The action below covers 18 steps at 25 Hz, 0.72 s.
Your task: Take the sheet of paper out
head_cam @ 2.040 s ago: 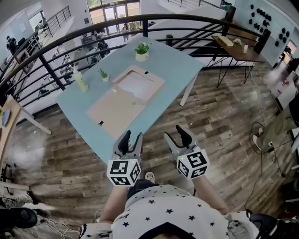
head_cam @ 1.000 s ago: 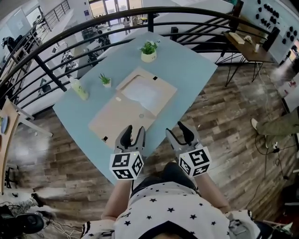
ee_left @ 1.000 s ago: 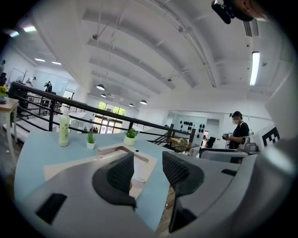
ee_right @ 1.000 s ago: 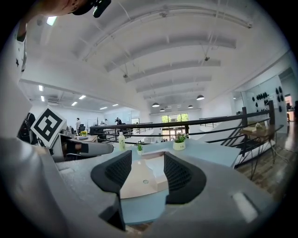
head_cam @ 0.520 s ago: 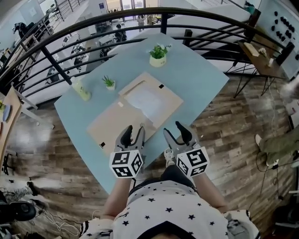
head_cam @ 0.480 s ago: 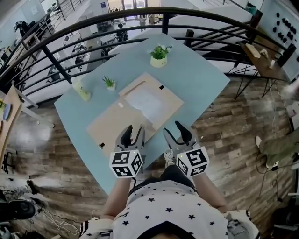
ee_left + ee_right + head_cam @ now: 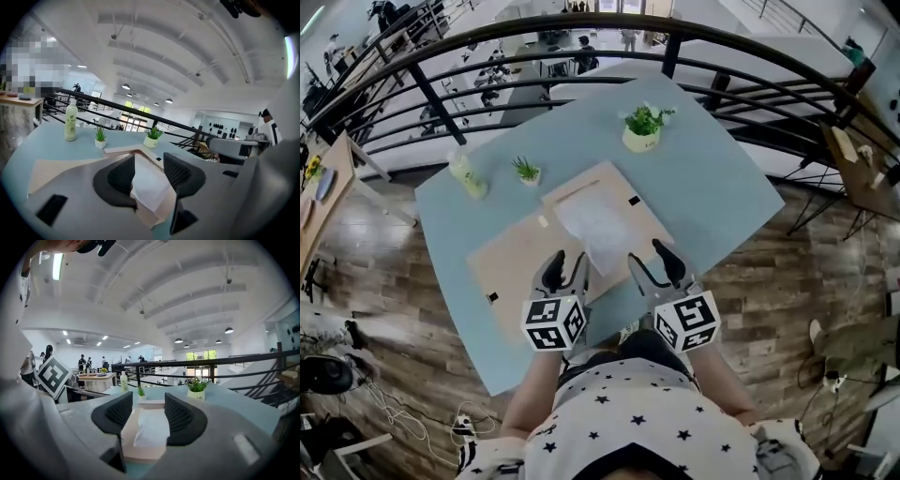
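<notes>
A white sheet of paper [image 7: 598, 225] lies on the right half of an open tan folder [image 7: 511, 267] on the light blue table [image 7: 712, 187]. My left gripper [image 7: 565, 270] hovers open over the folder's near edge, just left of the sheet's near end. Beside it, my right gripper [image 7: 656, 265] hangs open over the table's near edge, right of the sheet. In the left gripper view the sheet [image 7: 150, 185] shows between the open left gripper [image 7: 152, 166]. The right gripper view has the sheet [image 7: 152, 427] ahead of the open right gripper [image 7: 147, 411]. Neither holds anything.
A potted plant [image 7: 642, 127] stands at the table's far side, with a small plant [image 7: 526, 171] and a pale green bottle [image 7: 465, 173] to the left. A black railing [image 7: 750, 52] runs behind the table. Wooden floor [image 7: 825, 272] surrounds it.
The table and folder have come closer. Both grippers, earlier over the floor short of the table, now hang over its near edge by the sheet. Both stay open.
</notes>
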Each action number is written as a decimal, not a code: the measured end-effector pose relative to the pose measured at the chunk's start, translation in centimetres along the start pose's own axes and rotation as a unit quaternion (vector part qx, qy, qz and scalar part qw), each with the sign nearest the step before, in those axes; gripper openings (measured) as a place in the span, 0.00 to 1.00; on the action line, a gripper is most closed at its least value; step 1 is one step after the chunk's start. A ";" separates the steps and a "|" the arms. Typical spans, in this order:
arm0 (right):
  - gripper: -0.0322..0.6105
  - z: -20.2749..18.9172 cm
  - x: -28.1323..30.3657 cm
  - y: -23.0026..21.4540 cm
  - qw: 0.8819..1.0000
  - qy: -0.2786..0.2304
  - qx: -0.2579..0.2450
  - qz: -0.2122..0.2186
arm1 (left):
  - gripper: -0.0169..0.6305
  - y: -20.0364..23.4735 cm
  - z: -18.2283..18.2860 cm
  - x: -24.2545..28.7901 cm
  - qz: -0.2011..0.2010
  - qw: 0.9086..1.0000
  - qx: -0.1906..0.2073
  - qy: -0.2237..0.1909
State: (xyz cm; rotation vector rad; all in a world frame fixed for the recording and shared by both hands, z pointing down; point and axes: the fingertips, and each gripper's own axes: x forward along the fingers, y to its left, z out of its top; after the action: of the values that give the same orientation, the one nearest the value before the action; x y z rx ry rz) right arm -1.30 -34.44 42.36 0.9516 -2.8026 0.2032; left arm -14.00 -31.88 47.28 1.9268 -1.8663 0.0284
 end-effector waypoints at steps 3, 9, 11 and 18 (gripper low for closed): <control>0.37 0.3 0.8 -1.8 1.000 0.003 -0.004 0.018 | 0.29 -0.1 0.1 1.6 0.021 1.000 -0.006 0.002; 0.37 0.7 3.9 -4.9 0.998 0.019 0.001 0.054 | 0.29 0.7 0.0 5.5 0.061 0.998 -0.026 0.023; 0.37 0.5 4.4 -5.5 0.998 0.023 0.004 0.063 | 0.29 1.0 -0.6 6.4 0.075 0.996 -0.031 0.032; 0.37 -0.6 6.3 -7.2 0.994 0.040 0.012 0.100 | 0.29 3.0 -3.4 9.2 0.133 0.988 -0.044 0.070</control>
State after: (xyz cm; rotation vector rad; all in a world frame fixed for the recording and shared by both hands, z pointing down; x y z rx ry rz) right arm -1.75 -43.72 44.76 0.6507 -2.8237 0.2943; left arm -15.09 -39.41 54.18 1.5653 -1.9797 0.1580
